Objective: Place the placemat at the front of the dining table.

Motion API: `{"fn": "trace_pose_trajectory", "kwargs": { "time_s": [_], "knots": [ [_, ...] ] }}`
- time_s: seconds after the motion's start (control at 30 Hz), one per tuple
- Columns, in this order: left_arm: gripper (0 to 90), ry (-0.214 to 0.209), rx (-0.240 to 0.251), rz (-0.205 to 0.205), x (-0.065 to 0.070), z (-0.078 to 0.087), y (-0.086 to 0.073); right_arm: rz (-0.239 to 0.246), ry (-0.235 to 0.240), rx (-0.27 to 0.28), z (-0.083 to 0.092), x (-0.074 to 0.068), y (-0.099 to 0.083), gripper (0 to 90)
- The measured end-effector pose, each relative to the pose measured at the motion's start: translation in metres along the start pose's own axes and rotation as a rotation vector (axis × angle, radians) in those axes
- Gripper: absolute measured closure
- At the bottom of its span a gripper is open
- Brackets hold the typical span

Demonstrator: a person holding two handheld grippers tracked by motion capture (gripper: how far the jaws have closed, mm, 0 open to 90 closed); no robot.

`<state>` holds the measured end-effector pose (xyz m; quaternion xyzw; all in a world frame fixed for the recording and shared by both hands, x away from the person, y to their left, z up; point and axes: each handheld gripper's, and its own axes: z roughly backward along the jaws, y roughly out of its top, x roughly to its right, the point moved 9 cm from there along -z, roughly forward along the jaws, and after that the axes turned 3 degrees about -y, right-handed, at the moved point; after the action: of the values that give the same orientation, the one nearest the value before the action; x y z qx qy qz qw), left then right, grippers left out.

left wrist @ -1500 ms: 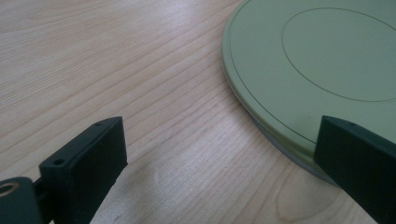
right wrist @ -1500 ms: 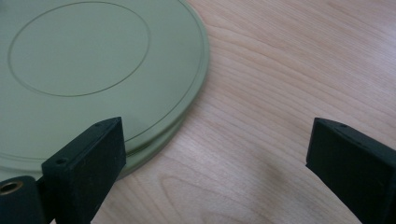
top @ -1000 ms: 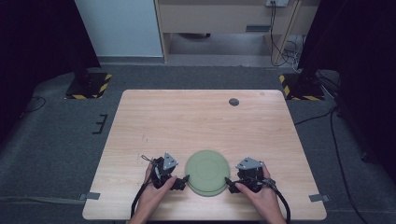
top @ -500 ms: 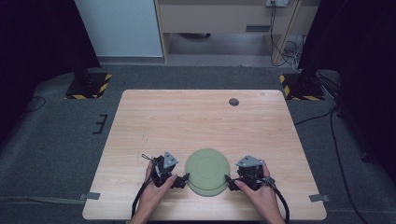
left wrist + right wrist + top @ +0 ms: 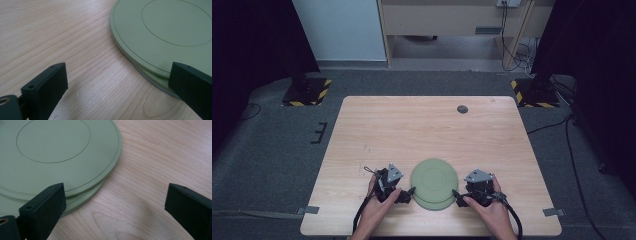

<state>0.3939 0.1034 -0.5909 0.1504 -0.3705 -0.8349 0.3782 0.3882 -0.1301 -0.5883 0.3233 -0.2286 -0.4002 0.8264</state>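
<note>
Two stacked green plates (image 5: 433,183) lay near the worktop's (image 5: 412,130) front edge. Since a second earlier nothing had shifted: your left gripper (image 5: 410,192) and right gripper (image 5: 455,194) flanked them, fingers apart, grasp probably still pending.

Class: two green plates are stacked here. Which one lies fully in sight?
The top plate; its whole face with the ring shows, while the bottom plate only peeks out beneath its near edge.
</note>
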Motion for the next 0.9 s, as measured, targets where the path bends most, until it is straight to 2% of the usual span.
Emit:
{"fn": "trace_pose_trajectory", "kwargs": {
  "time_s": [0.13, 0.37, 0.9],
  "knots": [
    [0.0, -0.008, -0.001, 0.008, -0.0025, -0.0022, 0.0009, -0.025, -0.001, -0.001, -0.0034, 0.0045, 0.0014, 0.8],
    [0.0, 0.009, 0.0, 0.003, -0.0044, -0.0034, 0.0031, -0.025, -0.013, -0.002, -0.0052, 0.0064, 0.004, 0.9],
    [0.0, 0.004, -0.005, -0.009, -0.0081, -0.006, 0.0065, -0.03, -0.023, -0.005, -0.0078, 0.009, 0.0069, 0.7]
  ]
}}
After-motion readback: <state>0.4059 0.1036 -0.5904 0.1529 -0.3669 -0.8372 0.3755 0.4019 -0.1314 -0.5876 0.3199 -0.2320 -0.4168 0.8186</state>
